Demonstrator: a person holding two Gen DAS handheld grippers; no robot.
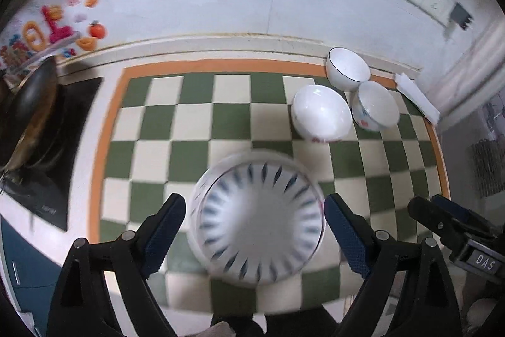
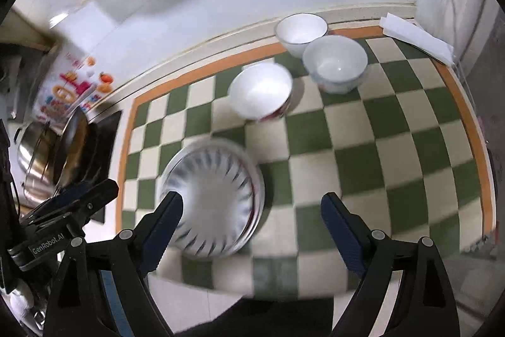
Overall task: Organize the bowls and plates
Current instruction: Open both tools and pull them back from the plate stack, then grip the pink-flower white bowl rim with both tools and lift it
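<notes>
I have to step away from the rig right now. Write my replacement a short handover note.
Left gripper: open, holding nothing, above the plate stack.
Right gripper: open, empty, just right of that stack.
Plates sit stacked on the checkered mat, blue-dashed one on top.
Three bowls stand separately at the mat's far right: red-marked bowl, blue-rimmed bowl, floral bowl.
Done: plates look stacked.
Left: probably nest the bowls.

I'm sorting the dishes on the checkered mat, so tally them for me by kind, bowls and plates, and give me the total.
Bowls: 3, the blue-rimmed bowl, the patterned bowl and the red-marked bowl.
Plates: the plate stack shows 1 striped plate on top; edges under it suggest more, but blur hides how many.
Total: 4 dishes I can count for sure.
</notes>
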